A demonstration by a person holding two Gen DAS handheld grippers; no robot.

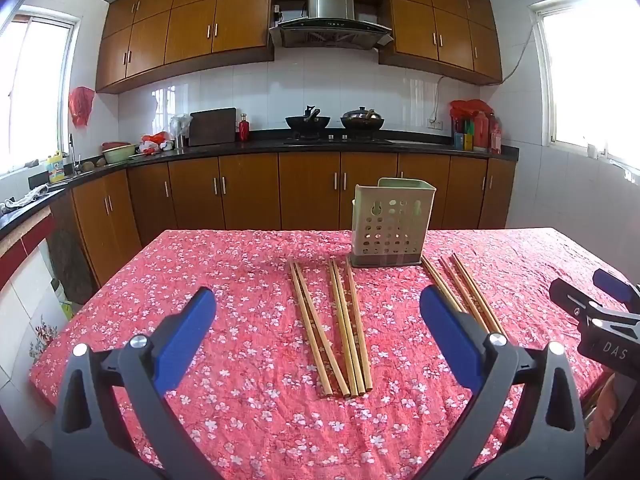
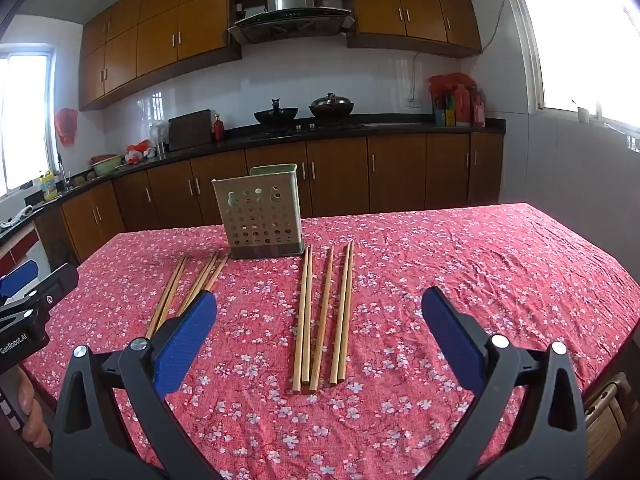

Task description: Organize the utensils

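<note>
The left gripper [image 1: 318, 322] with blue-padded black fingers hovers over the red floral tablecloth [image 1: 224, 280], jaws spread wide, gripping nothing. Between its fingers lie 5 pale wooden chopsticks [image 1: 340, 328], running lengthwise away from the camera. Beyond them the pale green perforated plastic utensil holder [image 1: 390, 222] stands upright near the table's far edge, 1 stick's tip touching its dark base. Right of it lies a second group of 5 wooden chopsticks [image 2: 324, 316], framed by the right gripper [image 2: 320, 322], likewise wide open and empty.
</note>
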